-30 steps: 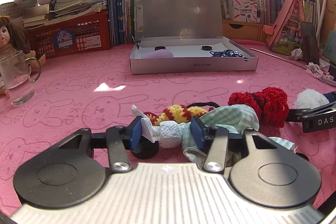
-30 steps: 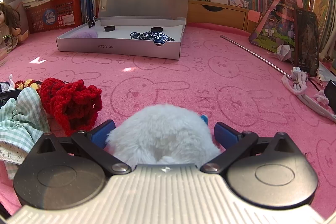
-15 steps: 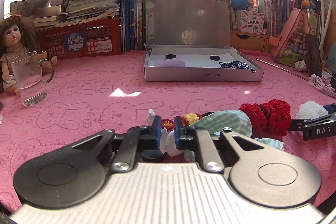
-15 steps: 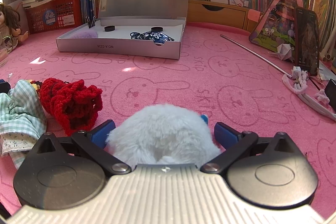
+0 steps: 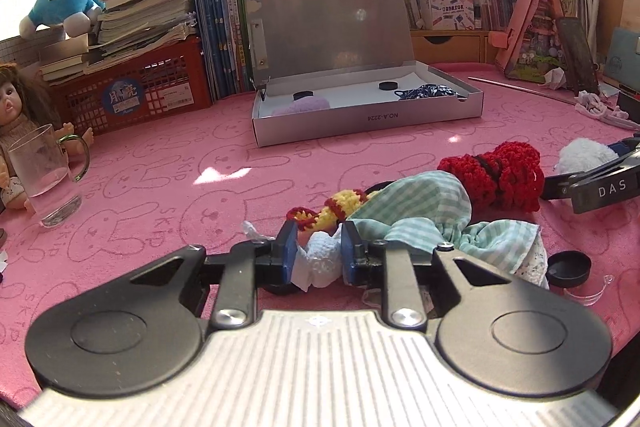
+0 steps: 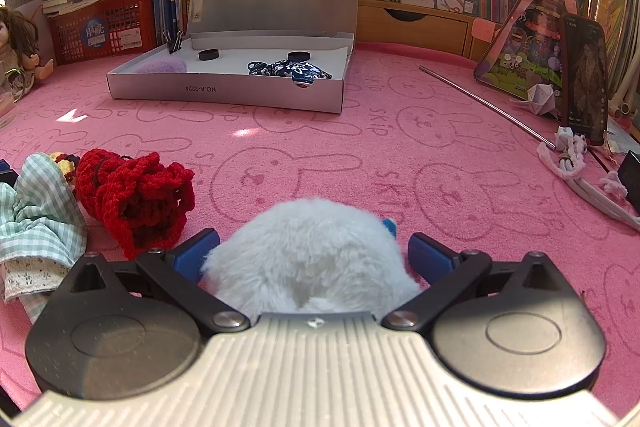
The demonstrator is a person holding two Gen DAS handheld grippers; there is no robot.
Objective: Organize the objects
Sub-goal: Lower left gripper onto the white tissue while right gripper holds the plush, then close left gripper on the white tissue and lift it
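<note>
My left gripper [image 5: 316, 251] is shut on a white lace scrunchie [image 5: 320, 263], lifted a little above the pink cloth. Beside it lie a yellow-red crochet piece [image 5: 332, 209], a green checked scrunchie [image 5: 420, 215] and a red crochet scrunchie [image 5: 496, 179]. My right gripper [image 6: 312, 255] is open around a fluffy white pompom [image 6: 308, 255] resting on the cloth; its jaws stand apart from the fluff. The open grey box [image 5: 368, 125] at the back holds a purple scrunchie [image 5: 300, 105] and a navy floral one [image 5: 428, 91].
A glass mug [image 5: 46, 179] and a doll [image 5: 16, 115] stand at the left. A red crate [image 5: 132, 95] with books lines the back. A black lid [image 5: 568, 269] lies at the right. A metal rod [image 6: 480, 107], a phone [image 6: 584, 83] and a cord [image 6: 576, 171] lie right.
My left gripper closed on the white lace scrunchie and has lifted and tilted with it. The right gripper and the pompom have not moved.
</note>
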